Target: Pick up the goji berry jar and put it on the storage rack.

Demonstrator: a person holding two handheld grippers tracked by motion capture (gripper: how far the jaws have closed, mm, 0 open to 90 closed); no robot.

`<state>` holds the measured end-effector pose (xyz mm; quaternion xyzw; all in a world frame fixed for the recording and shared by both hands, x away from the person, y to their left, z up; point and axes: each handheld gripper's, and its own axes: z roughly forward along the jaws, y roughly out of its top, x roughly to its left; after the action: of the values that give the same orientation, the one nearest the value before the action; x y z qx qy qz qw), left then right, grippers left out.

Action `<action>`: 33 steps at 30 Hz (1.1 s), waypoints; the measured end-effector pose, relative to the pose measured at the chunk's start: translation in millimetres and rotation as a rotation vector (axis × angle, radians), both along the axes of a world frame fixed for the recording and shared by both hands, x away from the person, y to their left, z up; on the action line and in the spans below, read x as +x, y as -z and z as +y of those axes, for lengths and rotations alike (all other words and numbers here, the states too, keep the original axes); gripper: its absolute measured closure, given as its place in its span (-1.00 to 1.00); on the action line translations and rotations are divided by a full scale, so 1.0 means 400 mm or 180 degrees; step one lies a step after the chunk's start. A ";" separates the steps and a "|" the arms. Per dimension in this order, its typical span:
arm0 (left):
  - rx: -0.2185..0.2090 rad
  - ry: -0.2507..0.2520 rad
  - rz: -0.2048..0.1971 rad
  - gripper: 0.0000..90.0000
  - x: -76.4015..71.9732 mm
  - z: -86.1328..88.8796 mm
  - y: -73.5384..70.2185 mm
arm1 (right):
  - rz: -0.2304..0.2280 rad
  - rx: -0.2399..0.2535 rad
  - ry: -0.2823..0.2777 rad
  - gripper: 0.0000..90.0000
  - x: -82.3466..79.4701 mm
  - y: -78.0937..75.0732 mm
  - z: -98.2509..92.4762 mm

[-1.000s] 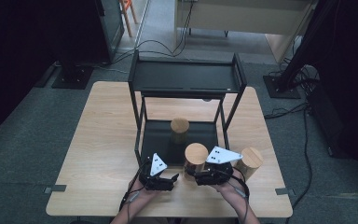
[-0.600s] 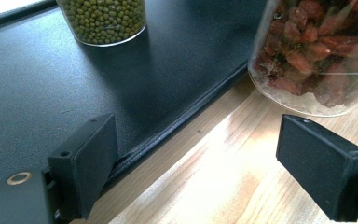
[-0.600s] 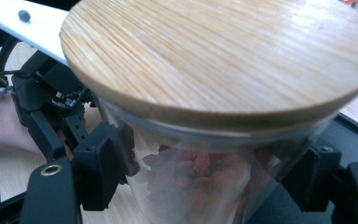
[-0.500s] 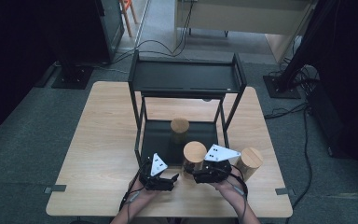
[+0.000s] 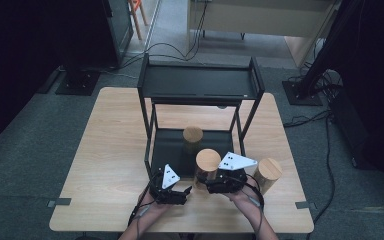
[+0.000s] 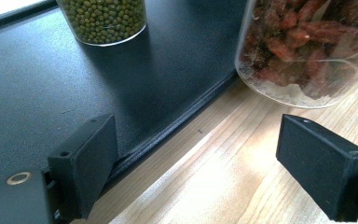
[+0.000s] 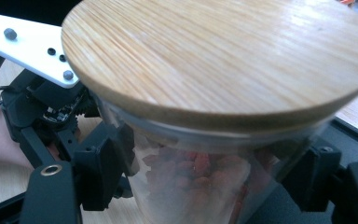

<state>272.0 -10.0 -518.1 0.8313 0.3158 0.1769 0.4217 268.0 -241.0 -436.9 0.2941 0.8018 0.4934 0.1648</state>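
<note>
A glass jar of red dried berries (image 7: 205, 182) with a round wooden lid (image 5: 208, 159) stands between my right gripper's (image 7: 214, 177) jaws, which press on its sides. Its base (image 6: 303, 70) rests on the wooden table beside the front edge of the black bottom shelf (image 6: 51, 84). The right gripper (image 5: 203, 183) is at the table's front, right of centre. Just left of it my left gripper (image 5: 184, 193) stands open with nothing between its pads (image 6: 86, 158), low over the shelf edge. A jar of green beans (image 6: 103, 21) stands on the bottom shelf, farther in.
A black two-tier metal rack (image 5: 200, 82) stands at the table's middle, its posts (image 5: 147, 135) flanking the bottom shelf. A third wooden-lidded jar (image 5: 267, 173) stands on the table to the right of my right gripper. Bare wood (image 5: 105, 150) lies left of the rack.
</note>
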 end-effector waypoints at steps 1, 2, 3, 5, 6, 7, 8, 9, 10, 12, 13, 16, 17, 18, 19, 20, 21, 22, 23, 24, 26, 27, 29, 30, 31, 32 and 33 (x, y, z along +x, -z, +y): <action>0.0002 0.0000 0.0000 -0.71 0.000 0.000 0.000 | 0.0000 0.0002 0.0006 -0.45 0.001 0.001 0.001; -0.0004 -0.0002 0.0003 -0.71 0.000 0.000 0.000 | -0.0001 0.0001 0.0013 -0.45 0.002 0.001 0.003; 0.0001 0.0000 -0.0001 -0.71 0.000 0.000 0.000 | 0.0005 0.0005 0.0019 -0.45 0.002 0.001 0.004; 0.0002 -0.0001 -0.0002 -0.71 0.000 0.000 0.000 | 0.0010 0.0010 0.0020 -0.45 0.004 0.001 0.006; 0.0004 -0.0001 -0.0003 -0.71 0.000 0.000 0.000 | 0.0009 0.0007 0.0023 -0.45 0.005 0.001 0.007; 0.0007 0.0000 -0.0003 -0.71 0.000 -0.001 0.000 | 0.0008 0.0000 0.0024 -0.45 0.005 0.001 0.007; 0.0011 0.0001 -0.0004 -0.71 0.000 -0.001 0.000 | 0.0006 -0.0004 0.0027 -0.45 0.006 0.001 0.008; 0.0010 0.0000 -0.0004 -0.71 0.000 -0.001 0.000 | 0.0004 -0.0007 0.0029 -0.45 0.007 0.001 0.008; 0.0011 0.0001 -0.0003 -0.71 0.000 -0.001 0.000 | 0.0004 -0.0007 0.0032 -0.45 0.008 0.000 0.009; 0.0012 0.0002 -0.0003 -0.71 0.000 -0.001 0.000 | -0.0001 -0.0009 0.0041 -0.45 0.010 0.000 0.010; 0.0012 0.0001 -0.0004 -0.71 -0.001 -0.001 0.000 | -0.0001 -0.0012 0.0043 -0.45 0.011 -0.001 0.010; 0.0022 0.0001 -0.0004 -0.71 -0.001 -0.001 0.000 | -0.0015 -0.0017 0.0049 -0.45 0.013 -0.002 0.011; 0.0023 0.0002 -0.0005 -0.71 -0.001 -0.001 0.000 | -0.0015 -0.0018 0.0053 -0.45 0.014 -0.003 0.012; 0.0026 0.0005 -0.0004 -0.71 -0.001 -0.001 0.000 | -0.0016 -0.0021 0.0058 -0.45 0.015 -0.003 0.013; 0.0026 0.0005 -0.0003 -0.71 -0.001 -0.001 0.000 | -0.0020 -0.0028 0.0056 -0.45 0.016 -0.004 0.014; 0.0026 0.0006 -0.0004 -0.71 -0.001 -0.001 0.000 | -0.0021 -0.0029 0.0058 -0.45 0.017 -0.004 0.014; 0.0025 0.0005 -0.0004 -0.71 -0.001 -0.001 0.000 | -0.0026 -0.0028 0.0057 -0.45 0.018 -0.005 0.015; 0.0026 0.0004 -0.0005 -0.71 -0.001 -0.001 0.000 | -0.0023 -0.0025 0.0059 -0.45 0.018 -0.005 0.016; 0.0019 0.0000 -0.0005 -0.71 -0.001 -0.001 0.000 | -0.0025 -0.0024 0.0059 -0.45 0.019 -0.006 0.016; 0.0017 -0.0001 -0.0005 -0.71 -0.001 -0.001 0.000 | -0.0028 -0.0029 0.0062 -0.45 0.020 -0.006 0.017; 0.0014 -0.0002 -0.0004 -0.71 -0.001 -0.001 0.000 | -0.0039 -0.0034 0.0071 -0.45 0.023 -0.007 0.019; 0.0014 -0.0001 -0.0003 -0.71 -0.001 -0.001 0.000 | -0.0041 -0.0038 0.0073 -0.45 0.024 -0.007 0.020; 0.0015 -0.0002 -0.0003 -0.71 -0.001 -0.001 0.000 | -0.0054 -0.0033 0.0079 -0.45 0.026 -0.008 0.022; 0.0013 -0.0003 -0.0006 -0.71 -0.001 -0.002 0.000 | -0.0056 -0.0028 0.0086 -0.45 0.027 -0.009 0.023; 0.0012 -0.0003 -0.0005 -0.71 -0.001 -0.001 0.000 | -0.0057 -0.0023 0.0094 -0.45 0.028 -0.009 0.024; 0.0012 -0.0003 -0.0005 -0.71 -0.001 -0.001 0.000 | -0.0056 -0.0018 0.0098 -0.45 0.029 -0.010 0.024; 0.0013 -0.0003 -0.0005 -0.71 -0.001 -0.001 0.000 | -0.0057 -0.0017 0.0100 -0.45 0.030 -0.010 0.025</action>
<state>271.7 -10.5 -518.1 0.8319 0.3156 0.1784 0.4202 280.0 -231.1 -432.9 0.3017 0.7969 0.4912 0.1804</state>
